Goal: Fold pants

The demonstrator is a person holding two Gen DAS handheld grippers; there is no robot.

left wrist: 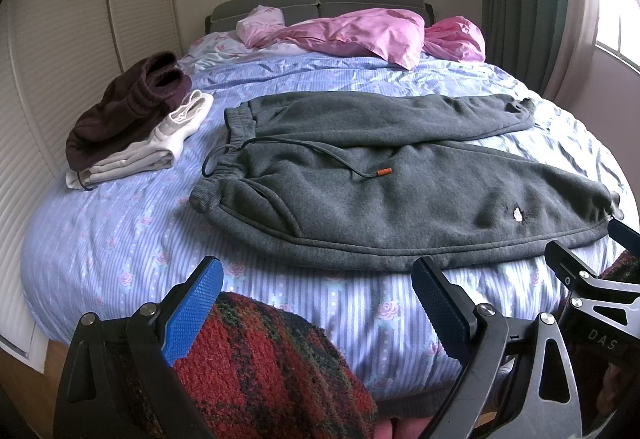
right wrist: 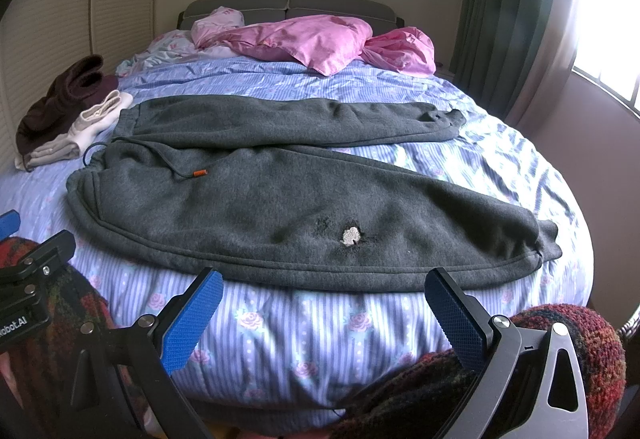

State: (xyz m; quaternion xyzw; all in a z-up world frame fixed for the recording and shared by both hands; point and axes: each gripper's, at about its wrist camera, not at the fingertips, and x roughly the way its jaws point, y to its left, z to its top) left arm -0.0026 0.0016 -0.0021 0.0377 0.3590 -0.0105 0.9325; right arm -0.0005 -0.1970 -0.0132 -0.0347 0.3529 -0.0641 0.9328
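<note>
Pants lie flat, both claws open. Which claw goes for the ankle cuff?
Right claw: the near cuff lies on its side, while the left claw sits toward the waistband.

One pair of grey pants (left wrist: 400, 175), two folded garments (left wrist: 132, 127) stacked (maroon over cream), two pink pillows (left wrist: 360, 35), one bed (left wrist: 120, 239), two claws.

The left gripper (left wrist: 316, 295) had black angular arms, round silver screws and blue fingers (left wrist: 192, 313) with a fine knurled texture. The right gripper (right wrist: 324, 303) matched it, its blue pads (right wrist: 191, 323) equally textured. White lettering marked each body. Both sleeves (right wrist: 560, 355) were fuzzy knit, red striped with dark green and black.
</note>
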